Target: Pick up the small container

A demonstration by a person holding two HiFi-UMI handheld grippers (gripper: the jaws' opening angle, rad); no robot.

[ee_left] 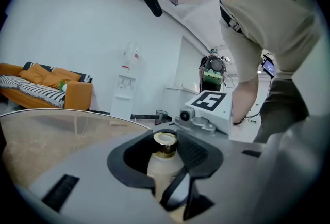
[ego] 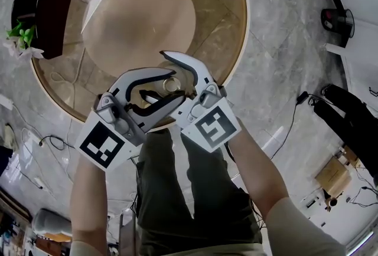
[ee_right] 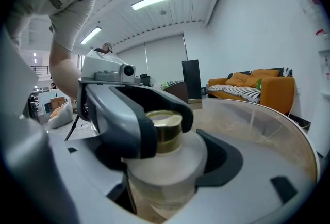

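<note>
Bottle (ego: 172, 84), small and upright, frosted white with a gold cap, sits between two crossed pairs of fingers by the near rim of a round glass surface (ego: 231, 30). Right fingers (ee_right: 227, 158) clamp its wide body. Left fingers (ee_left: 121, 161) close round the cap above them. It looks light, rigid and probably smooth enough to slip. The body below the shoulder seems the safer hold, since a cap may turn. Whether it rests on the surface is unclear.

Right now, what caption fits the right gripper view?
Right tongs hold a small white bottle while left tongs surround its gold cap.
</note>
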